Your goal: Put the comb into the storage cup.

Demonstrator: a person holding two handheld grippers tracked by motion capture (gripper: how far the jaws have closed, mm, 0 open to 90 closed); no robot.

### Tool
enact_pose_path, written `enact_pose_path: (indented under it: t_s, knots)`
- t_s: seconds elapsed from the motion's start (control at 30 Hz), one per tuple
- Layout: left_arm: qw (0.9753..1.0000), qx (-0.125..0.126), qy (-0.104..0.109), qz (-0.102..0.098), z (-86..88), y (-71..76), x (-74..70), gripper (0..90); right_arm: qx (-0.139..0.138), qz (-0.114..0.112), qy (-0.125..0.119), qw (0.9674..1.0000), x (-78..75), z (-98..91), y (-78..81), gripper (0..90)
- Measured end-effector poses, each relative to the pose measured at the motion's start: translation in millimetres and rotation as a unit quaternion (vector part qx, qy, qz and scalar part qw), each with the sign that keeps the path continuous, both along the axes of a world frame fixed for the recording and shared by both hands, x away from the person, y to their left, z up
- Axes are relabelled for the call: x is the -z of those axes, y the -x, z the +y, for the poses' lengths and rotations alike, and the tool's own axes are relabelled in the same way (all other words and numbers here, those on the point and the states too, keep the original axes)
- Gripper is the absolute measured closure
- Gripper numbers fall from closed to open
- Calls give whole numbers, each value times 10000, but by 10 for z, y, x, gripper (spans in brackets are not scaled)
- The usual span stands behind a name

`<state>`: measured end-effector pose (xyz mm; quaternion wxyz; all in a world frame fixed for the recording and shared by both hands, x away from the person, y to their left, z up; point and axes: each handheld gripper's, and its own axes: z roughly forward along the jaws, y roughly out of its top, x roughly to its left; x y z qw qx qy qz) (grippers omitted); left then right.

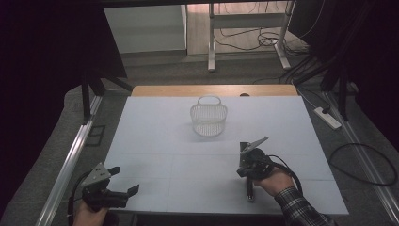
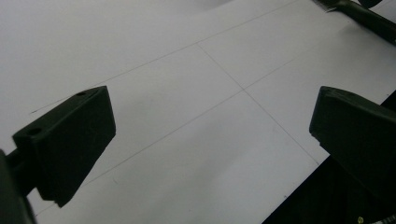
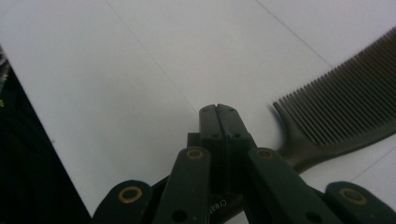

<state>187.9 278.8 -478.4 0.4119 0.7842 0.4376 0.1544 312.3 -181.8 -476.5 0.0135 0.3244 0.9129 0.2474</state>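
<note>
A dark comb (image 3: 345, 112) lies flat on the white table sheet (image 3: 154, 42), its teeth up and to the right in the right gripper view. Its handle runs under my right gripper (image 3: 218, 108), whose jaws are pressed together with nothing visible between them. From above, the right gripper (image 1: 247, 172) sits low over the sheet near the front, with a thin dark shape, probably the comb (image 1: 250, 192), beside it. My left gripper (image 1: 123, 180) hovers at the front left corner, jaws wide apart. Between the left gripper (image 2: 210, 140) jaws there is bare sheet.
A white mesh basket (image 1: 209, 118) with a handle stands upright at the middle back of the sheet. The table's front edge (image 1: 226, 213) runs just below both hands. Black curtains, table legs, cables and a power strip (image 1: 328, 117) surround the table.
</note>
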Motion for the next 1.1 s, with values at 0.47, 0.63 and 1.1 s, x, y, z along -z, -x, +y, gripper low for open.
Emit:
enact_pose_path:
  t_s: [0.47, 0.63, 1.1]
  knots:
    - [10000, 3, 0, -2, 0, 0, 0, 6, -9, 240, 376, 9990, 223, -17, 52, 898]
    - [10000, 6, 3, -3, 2, 1, 0, 6, 52, 229, 457, 9987, 236, -34, 38, 898]
    - [10000, 3, 8, 3, 4, 0, -1, 7, 337, 215, 590, 9975, 216, -217, -42, 898]
